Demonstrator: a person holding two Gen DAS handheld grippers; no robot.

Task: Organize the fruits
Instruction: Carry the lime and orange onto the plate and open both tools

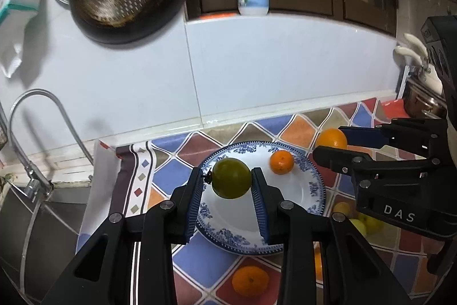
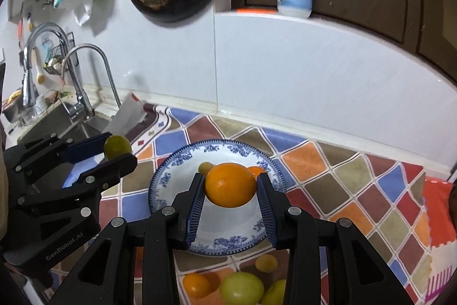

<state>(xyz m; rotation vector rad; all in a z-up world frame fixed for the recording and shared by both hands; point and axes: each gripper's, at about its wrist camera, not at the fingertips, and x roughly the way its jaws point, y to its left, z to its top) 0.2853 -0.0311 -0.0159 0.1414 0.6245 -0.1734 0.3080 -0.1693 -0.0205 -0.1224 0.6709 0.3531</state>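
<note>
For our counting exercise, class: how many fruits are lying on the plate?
2. A small orange lies toward the far side of the plate. A yellowish fruit sits left of it, mostly behind the held orange. More may be hidden.

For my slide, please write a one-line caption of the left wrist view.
Left tongs hold a green fruit above the blue-patterned plate, where one small orange lies.

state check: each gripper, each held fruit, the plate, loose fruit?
left gripper: shut on green fruit, above plate
right gripper: shut on orange, above plate
plate: on the cloth, one small orange in it
loose fruit: on cloth, near plate
</note>
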